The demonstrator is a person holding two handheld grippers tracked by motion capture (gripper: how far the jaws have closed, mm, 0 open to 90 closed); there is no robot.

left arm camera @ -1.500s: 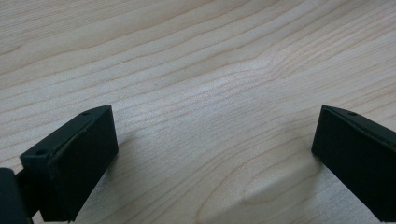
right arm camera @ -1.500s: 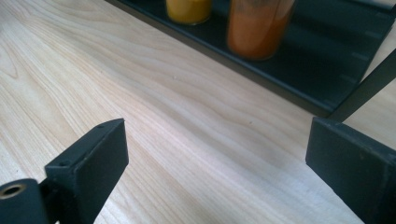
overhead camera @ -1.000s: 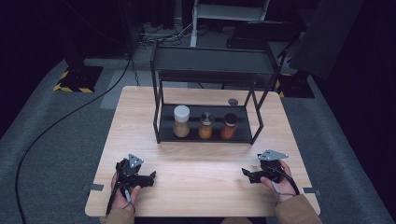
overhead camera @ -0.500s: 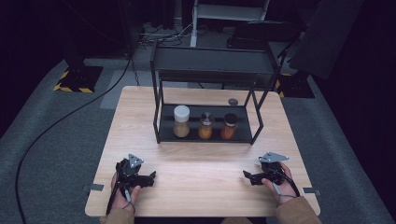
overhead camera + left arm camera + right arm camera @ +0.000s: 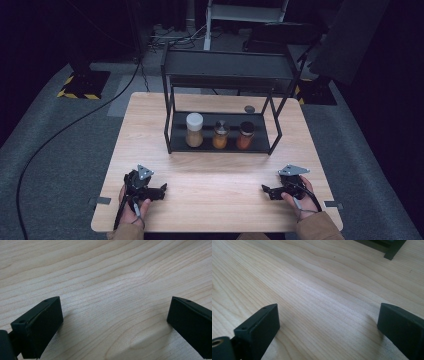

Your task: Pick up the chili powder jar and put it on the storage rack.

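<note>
Right gripper [image 5: 265, 190] drifted slightly back; left gripper [image 5: 161, 191] unmoved; jaws spread.

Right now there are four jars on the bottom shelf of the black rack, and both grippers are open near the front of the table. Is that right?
Not quite. The high view shows three jars on the bottom shelf of the black rack, not four. The rest holds: the left gripper and the right gripper are both open near the front of the table.
</note>
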